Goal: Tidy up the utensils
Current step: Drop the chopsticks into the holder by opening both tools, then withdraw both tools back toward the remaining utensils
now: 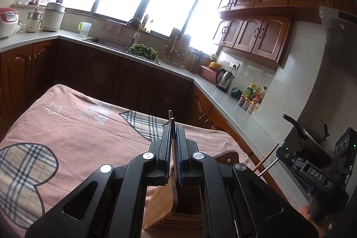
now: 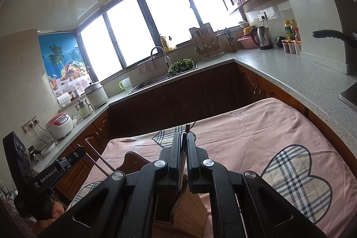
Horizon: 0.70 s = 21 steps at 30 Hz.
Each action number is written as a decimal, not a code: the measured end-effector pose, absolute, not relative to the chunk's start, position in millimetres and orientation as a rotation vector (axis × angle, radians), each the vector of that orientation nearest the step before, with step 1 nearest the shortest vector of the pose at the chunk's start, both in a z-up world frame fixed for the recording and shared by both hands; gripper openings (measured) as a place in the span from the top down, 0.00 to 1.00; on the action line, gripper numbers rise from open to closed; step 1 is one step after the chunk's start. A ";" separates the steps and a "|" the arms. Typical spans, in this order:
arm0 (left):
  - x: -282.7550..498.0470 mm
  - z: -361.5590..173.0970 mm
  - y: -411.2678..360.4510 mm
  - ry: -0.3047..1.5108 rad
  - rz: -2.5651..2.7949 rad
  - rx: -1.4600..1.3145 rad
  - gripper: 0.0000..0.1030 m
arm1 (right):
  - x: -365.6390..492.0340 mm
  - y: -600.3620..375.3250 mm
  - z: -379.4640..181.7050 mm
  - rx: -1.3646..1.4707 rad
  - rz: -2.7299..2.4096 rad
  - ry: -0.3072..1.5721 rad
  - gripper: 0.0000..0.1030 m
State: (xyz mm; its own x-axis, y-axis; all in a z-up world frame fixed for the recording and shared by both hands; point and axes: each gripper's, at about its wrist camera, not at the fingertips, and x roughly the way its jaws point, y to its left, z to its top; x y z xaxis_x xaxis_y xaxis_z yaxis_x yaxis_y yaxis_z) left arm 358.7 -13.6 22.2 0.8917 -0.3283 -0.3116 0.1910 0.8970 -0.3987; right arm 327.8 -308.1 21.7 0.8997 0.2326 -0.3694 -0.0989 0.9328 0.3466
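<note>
Wooden utensil holder [image 1: 165,200] on pink cloth [image 1: 78,126], both grippers clamping utensils

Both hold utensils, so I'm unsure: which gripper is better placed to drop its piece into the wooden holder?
Close call, probably the left gripper: its metal utensil sits directly above the wooden holder opening.

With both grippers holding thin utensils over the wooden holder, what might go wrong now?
1. The left gripper pinches its metal utensils at one narrow spot; they may pivot or slip.
2. The wooden holder stands on soft pink cloth, so a sideways push might tip it.
</note>
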 end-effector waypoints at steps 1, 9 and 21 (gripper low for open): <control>359.2 22.6 -13.5 0.386 -0.277 -0.369 0.96 | 328.0 -308.2 21.4 0.327 0.175 0.419 0.96; 362.4 25.1 -14.5 0.404 -0.281 -0.363 0.96 | 329.3 -309.3 20.1 0.336 0.174 0.431 0.91; 362.0 22.1 -9.6 0.459 -0.258 -0.373 0.51 | 322.7 -320.0 20.7 0.403 0.184 0.440 0.44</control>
State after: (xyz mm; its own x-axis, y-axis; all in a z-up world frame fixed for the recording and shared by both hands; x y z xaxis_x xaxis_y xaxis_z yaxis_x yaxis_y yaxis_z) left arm 362.0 -9.6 22.1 0.8662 -0.3228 -0.3813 0.1573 0.9006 -0.4051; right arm 322.7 -320.0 20.7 0.8899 0.2583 -0.3760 -0.0870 0.9051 0.4161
